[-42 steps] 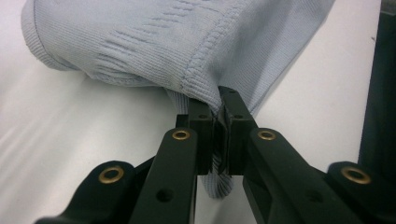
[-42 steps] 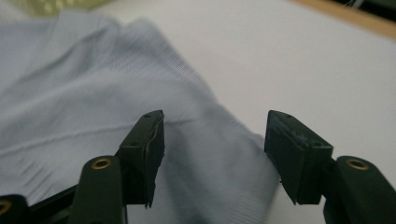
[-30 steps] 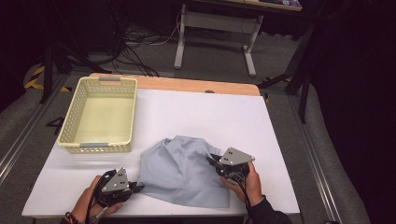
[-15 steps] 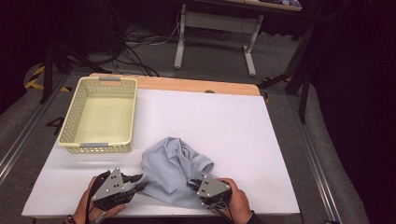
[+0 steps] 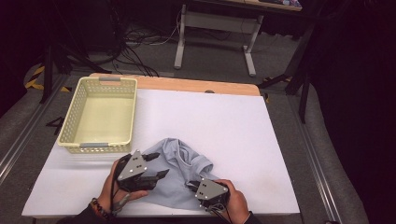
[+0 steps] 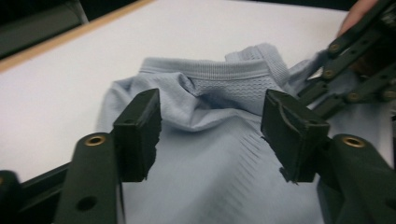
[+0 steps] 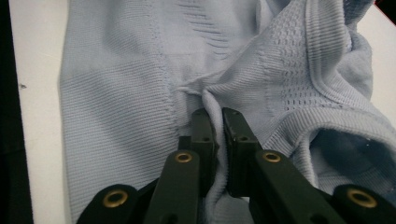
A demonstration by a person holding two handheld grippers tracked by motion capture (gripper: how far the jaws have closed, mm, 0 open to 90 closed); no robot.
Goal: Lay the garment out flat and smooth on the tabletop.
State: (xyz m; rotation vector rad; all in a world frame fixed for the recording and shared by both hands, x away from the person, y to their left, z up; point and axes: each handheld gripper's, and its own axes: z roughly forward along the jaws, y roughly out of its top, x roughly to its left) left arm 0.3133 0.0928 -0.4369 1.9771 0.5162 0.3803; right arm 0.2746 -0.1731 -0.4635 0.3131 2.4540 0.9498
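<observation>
A light blue knit garment point(image 5: 180, 163) lies crumpled near the front edge of the white table point(image 5: 224, 116). My left gripper point(image 5: 159, 165) hovers at its left side. Its jaws have just been opening and stand apart in the left gripper view point(image 6: 212, 126), with the garment point(image 6: 219, 158) lying below and beyond them, untouched by the pads. My right gripper point(image 5: 191, 185) sits at the garment's near right edge. In the right gripper view it point(image 7: 215, 119) is shut on a raised fold of the garment point(image 7: 116, 93).
An empty cream plastic basket point(image 5: 112, 80) stands at the table's left rear. The far and right parts of the table top are bare white. The right gripper's linkage point(image 6: 355, 70) shows at the upper right of the left gripper view.
The right gripper dragged its side of the garment left and toward the front edge, bunching it. The left gripper has opened, let go of the cloth, and lifted slightly to the right.
</observation>
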